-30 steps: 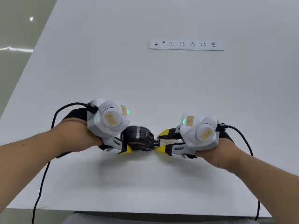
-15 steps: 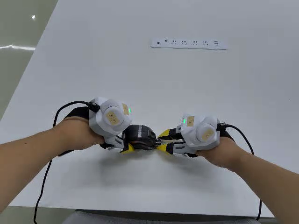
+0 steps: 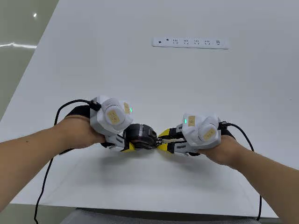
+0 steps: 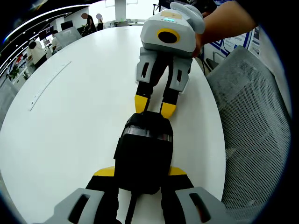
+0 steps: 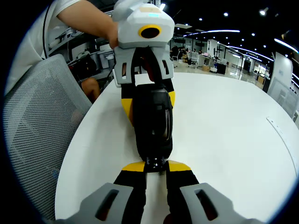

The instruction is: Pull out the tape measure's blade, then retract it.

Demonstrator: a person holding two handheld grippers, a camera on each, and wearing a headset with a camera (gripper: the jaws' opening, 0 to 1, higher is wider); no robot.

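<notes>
Clamping tape measure (image 3: 140,136) in left gripper (image 3: 127,146), pinching blade tip (image 5: 155,162) with right gripper (image 3: 162,141); seemingly nothing drawn out yet; pulling and retracting both left to do.

Left gripper (image 4: 141,171) clamps the black tape measure (image 4: 144,151); right gripper (image 4: 154,107) meets its far end

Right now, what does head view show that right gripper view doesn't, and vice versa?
Head view: right forearm, cables. Right gripper view: office hall with ceiling lights beyond the table. Both: left gripper clamping the tape measure, right gripper with its fingers at the tape measure's front end, power strip.
</notes>
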